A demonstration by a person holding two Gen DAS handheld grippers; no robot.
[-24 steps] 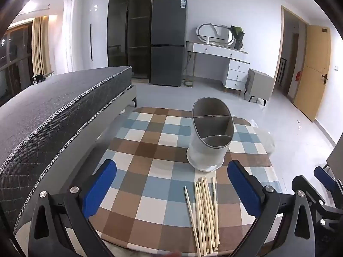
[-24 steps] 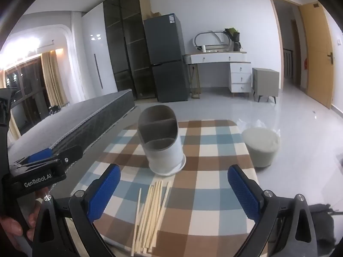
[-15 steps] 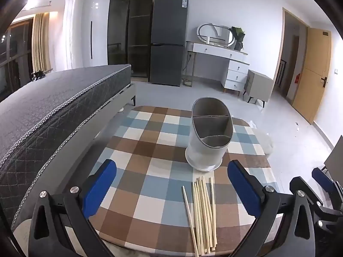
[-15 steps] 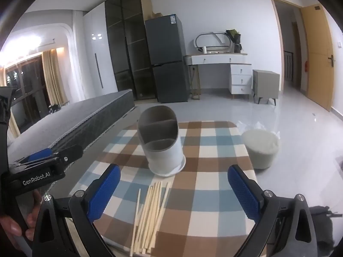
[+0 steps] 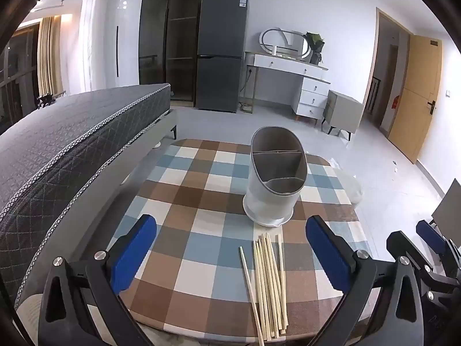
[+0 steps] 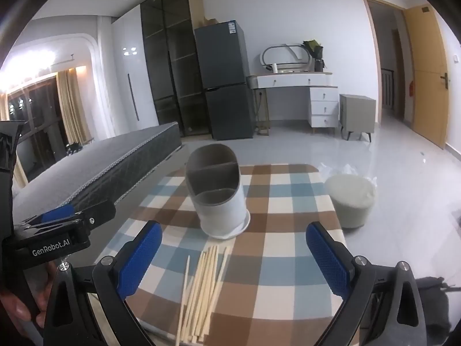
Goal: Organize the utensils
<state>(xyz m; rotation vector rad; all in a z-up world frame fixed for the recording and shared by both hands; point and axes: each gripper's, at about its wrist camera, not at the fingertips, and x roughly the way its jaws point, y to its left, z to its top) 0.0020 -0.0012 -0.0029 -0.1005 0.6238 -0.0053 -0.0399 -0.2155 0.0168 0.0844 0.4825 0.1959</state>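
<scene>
Nearest to us, our left gripper [image 5: 230,252] stands with its jaws spread wide, black angular frames tipped with ribbed blue pads [image 5: 133,253], and nothing sits between them or touches them. Our right gripper [image 6: 232,255] is set the same way, wide apart and empty, its blue pads [image 6: 327,259] finely dimpled. Both hover at the near edge of the table [image 5: 184,178], which wears a smooth checked cloth of brown, blue and cream squares with rounded corners. On that cloth, just short of the utensil holder, lies a loose bundle of pale, thin, straight chopsticks [image 5: 268,282]; in the right wrist view the same chopsticks [image 6: 201,291] fan slightly. Their long axis runs from the near table edge toward the holder, the far tips ending just before its base, and one stick lies a little apart on the left side of the bundle. The utensil holder [image 5: 275,178] stands upright near the middle of the table, an oval tub of matte grey with a paler outer wall, a flared base and inner dividers forming compartments; its rim slopes down toward us. In the right wrist view the holder [image 6: 217,190] looks empty. Beyond the holder's right side, off the table, a round pale stool [image 6: 350,201] sits on the glossy floor. To the holder's left runs a dark quilted mattress [image 5: 57,144], and far behind stands a tall dark fridge [image 5: 220,66].
</scene>
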